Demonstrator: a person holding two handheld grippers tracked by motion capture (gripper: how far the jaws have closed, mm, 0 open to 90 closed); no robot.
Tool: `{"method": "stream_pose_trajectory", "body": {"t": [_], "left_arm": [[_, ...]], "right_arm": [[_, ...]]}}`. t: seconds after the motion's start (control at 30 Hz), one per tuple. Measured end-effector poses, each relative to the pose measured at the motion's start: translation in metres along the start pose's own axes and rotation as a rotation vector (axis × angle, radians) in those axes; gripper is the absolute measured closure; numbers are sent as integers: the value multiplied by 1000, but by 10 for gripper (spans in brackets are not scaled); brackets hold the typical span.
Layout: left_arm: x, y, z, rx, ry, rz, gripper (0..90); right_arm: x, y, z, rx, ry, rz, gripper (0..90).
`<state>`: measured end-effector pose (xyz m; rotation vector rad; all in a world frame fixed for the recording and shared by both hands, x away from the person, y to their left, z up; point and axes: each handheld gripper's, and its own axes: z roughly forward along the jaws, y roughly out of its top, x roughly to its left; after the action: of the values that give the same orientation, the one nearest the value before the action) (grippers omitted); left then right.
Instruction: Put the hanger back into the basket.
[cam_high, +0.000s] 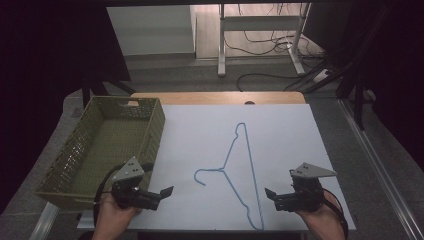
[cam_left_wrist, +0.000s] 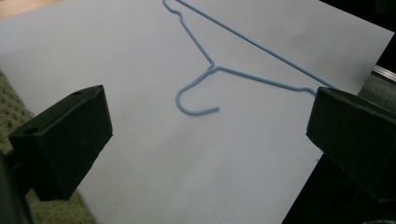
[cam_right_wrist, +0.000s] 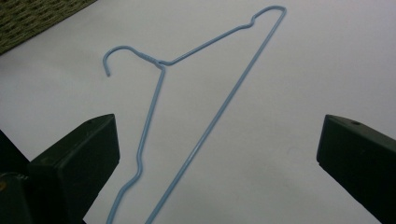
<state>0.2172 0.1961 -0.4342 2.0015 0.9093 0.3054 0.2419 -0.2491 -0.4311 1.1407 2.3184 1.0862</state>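
A light blue wire hanger (cam_high: 221, 170) lies flat on the white sheet (cam_high: 285, 140) in the middle of the table, its hook pointing left. My left gripper (cam_high: 162, 195) is at the sheet's near left, open and holding nothing. In its own view the left gripper (cam_left_wrist: 210, 140) has its jaws wide apart, and the hanger (cam_left_wrist: 212, 67) lies ahead of them. My right gripper (cam_high: 272, 197) is at the near right, just right of the hanger's near corner. The right gripper (cam_right_wrist: 219, 158) is open too, its jaws either side of the hanger (cam_right_wrist: 219, 112) above the sheet.
An olive woven basket (cam_high: 155, 130) stands at the left, partly off the sheet; its weave shows as basket (cam_left_wrist: 9, 116) and basket (cam_right_wrist: 28, 18). A strip of wooden table (cam_high: 215, 97) shows beyond the sheet. Cables and desk legs lie on the floor behind.
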Motion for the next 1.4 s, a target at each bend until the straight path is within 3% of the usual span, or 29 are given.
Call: {"method": "stream_pose_trajectory", "body": {"t": [0.43,0.67,1.07,1.23,1.4], "left_arm": [[-10,9,38,45,-51,33,0],[-12,10,58,70,-60,46,0],[-10,2,87,74,-94,72,0],[-5,-4,93,60,-118,63,0],[-2,-8,97,81,-104,72,0]], "right_arm": [[5,13,15,29,45,1,0],[14,24,31,70,54,-35,1],[30,37,65,95,111,-47,164],[34,38,85,124,132,-66,293],[37,38,105,155,156,-63,435]]}}
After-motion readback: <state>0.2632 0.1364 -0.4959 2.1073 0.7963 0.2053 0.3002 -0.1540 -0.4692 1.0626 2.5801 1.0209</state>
